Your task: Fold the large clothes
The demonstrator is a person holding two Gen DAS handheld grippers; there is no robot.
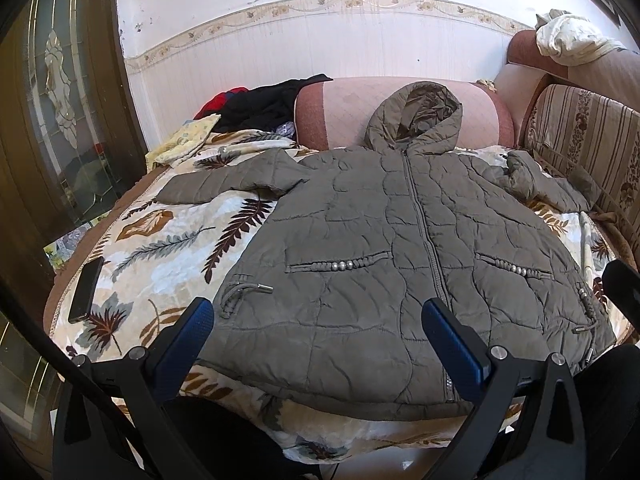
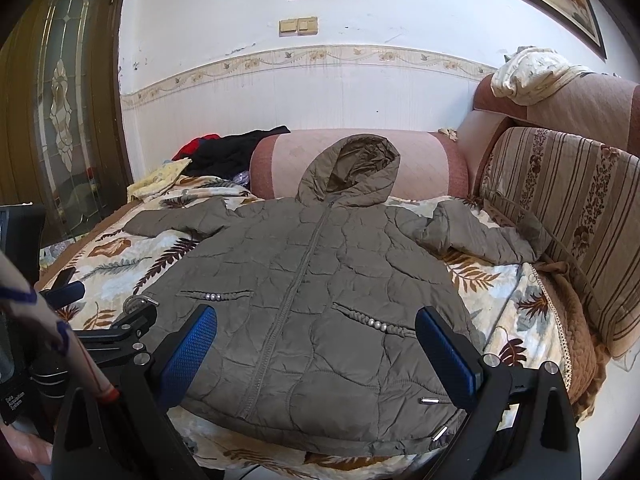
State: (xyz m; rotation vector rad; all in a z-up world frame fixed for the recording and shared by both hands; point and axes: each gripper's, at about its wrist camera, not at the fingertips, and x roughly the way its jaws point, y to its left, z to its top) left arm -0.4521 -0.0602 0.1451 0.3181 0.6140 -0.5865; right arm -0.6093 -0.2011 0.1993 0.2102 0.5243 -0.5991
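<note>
An olive-grey quilted hooded jacket lies flat, front up and zipped, on a leaf-patterned bedspread. Its hood rests against a pink bolster, and both sleeves spread out sideways. My left gripper hovers open above the jacket's hem, left of the zip, with nothing between its blue pads. In the right wrist view the same jacket fills the middle. My right gripper is open over the lower front near the right pocket, holding nothing. The left gripper shows at that view's left edge, held by a hand.
A black phone lies near the bedspread's left edge. Dark and red clothes are piled at the back left beside the pink bolster. A striped cushion and sofa back line the right side. A glazed wooden door stands left.
</note>
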